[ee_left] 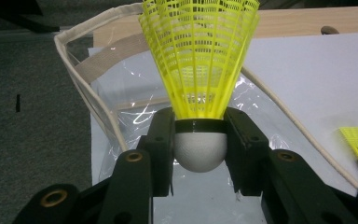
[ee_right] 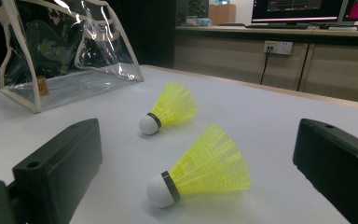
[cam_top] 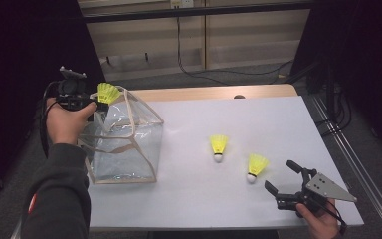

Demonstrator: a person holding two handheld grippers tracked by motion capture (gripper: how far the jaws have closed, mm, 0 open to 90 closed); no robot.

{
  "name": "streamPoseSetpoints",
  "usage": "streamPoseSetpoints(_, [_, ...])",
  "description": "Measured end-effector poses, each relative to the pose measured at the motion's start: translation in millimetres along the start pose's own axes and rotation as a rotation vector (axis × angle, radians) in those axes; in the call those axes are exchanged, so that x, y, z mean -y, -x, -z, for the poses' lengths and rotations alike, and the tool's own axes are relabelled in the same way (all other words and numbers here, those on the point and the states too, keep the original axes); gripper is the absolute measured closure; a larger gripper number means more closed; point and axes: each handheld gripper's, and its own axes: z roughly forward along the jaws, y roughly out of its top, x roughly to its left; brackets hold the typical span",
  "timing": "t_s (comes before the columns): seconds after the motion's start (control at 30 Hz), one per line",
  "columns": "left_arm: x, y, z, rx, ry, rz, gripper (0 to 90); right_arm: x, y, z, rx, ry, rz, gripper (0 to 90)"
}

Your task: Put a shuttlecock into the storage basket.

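The room is dim and its edges fall to near black in the high view, while the white surface [cam_top: 258,124] is lit evenly from above and reads bright. Shadows under the yellow shuttlecocks [cam_top: 219,146] are short and soft. Glare streaks the clear plastic bag [cam_top: 124,144]. All three views are somewhat soft and grainy. In the right gripper view, the near black tongs blur, and distant screens [ee_right: 303,7] glow.
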Motion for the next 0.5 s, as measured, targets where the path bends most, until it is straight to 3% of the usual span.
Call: streamPoseSetpoints(0.5, [2.6, -2.9, -2.8, -0.017, -0.007, 0.004, 65.1, -0.1, -0.8, -0.5, -0.005, 0.0, 0.004, 1.1])
